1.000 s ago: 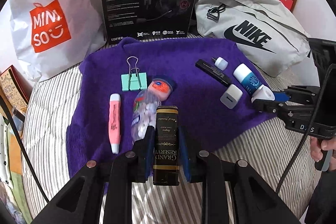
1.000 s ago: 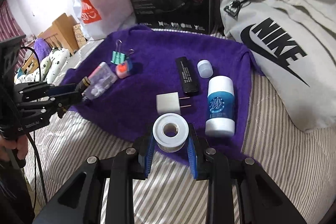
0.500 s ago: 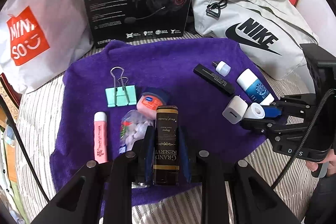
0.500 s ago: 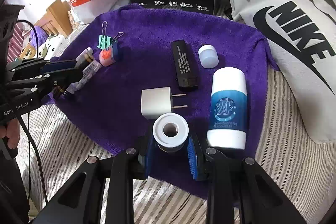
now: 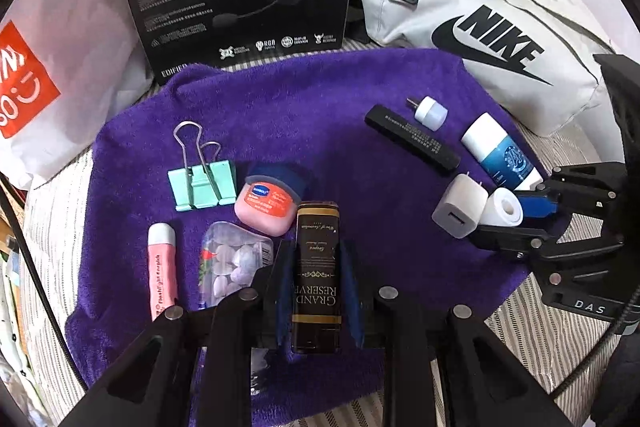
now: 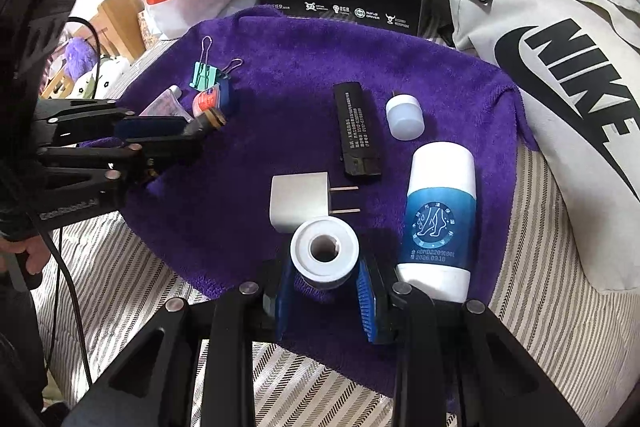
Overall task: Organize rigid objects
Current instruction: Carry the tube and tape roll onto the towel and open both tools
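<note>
Purple terry towel [image 5: 320, 99] spread over the striped bed [image 6: 132, 267]. Left gripper [image 5: 316, 279]: fingers clamped on a dark brown gold-lettered rectangular bottle [image 5: 316, 267], above the towel's near edge. Right gripper [image 6: 325, 291]: fingers clasping a white tape roll [image 6: 324, 253], touching a white plug adapter [image 6: 298, 203].

Purple towel [image 5: 320, 115] mid-frame, grey-and-white striped bed [image 6: 560, 307] lower right, mint binder clip [image 5: 202, 183], pink tube [image 5: 162, 267], black-and-gold bottle [image 5: 316, 267], perhaps pale-lilac candies [image 5: 232, 263].
</note>
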